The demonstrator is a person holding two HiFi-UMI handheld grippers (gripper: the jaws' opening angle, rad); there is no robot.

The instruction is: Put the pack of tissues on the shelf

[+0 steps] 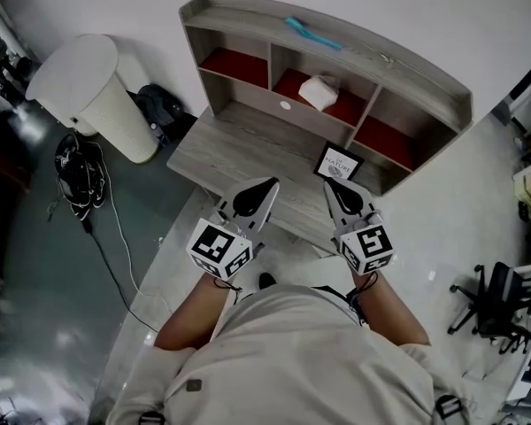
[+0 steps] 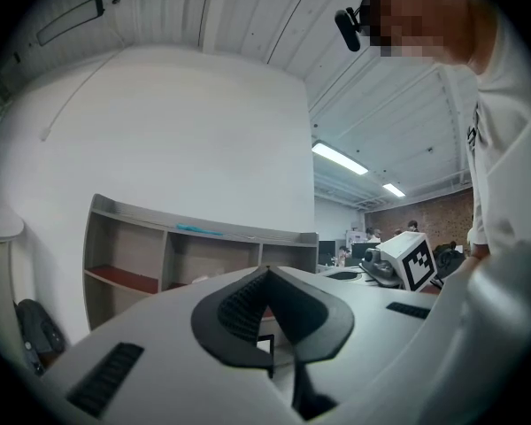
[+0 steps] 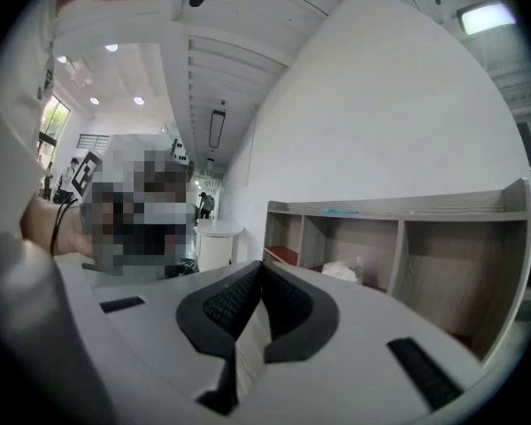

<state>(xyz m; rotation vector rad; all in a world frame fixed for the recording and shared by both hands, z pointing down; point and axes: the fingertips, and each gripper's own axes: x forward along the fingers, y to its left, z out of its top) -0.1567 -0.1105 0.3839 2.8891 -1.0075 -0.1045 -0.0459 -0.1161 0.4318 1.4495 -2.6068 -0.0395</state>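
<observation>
The white pack of tissues [image 1: 319,91] lies in the middle compartment of the grey wooden shelf [image 1: 413,67], on its red floor. It also shows in the right gripper view as the pale pack [image 3: 340,272] in the shelf [image 3: 398,209]. Both grippers hover over the front edge of the desk [image 1: 239,144], well short of the pack. My left gripper [image 1: 271,184] [image 2: 267,273] is shut with nothing in it. My right gripper [image 1: 330,185] [image 3: 261,266] is shut and empty too.
A small framed picture [image 1: 338,163] leans on the desk just ahead of the right gripper. A teal object [image 1: 311,33] lies on the shelf's top board. Left of the desk stand a white bin [image 1: 93,91], a black bag [image 1: 159,104] and cables [image 1: 75,180]. An office chair [image 1: 496,304] is at far right.
</observation>
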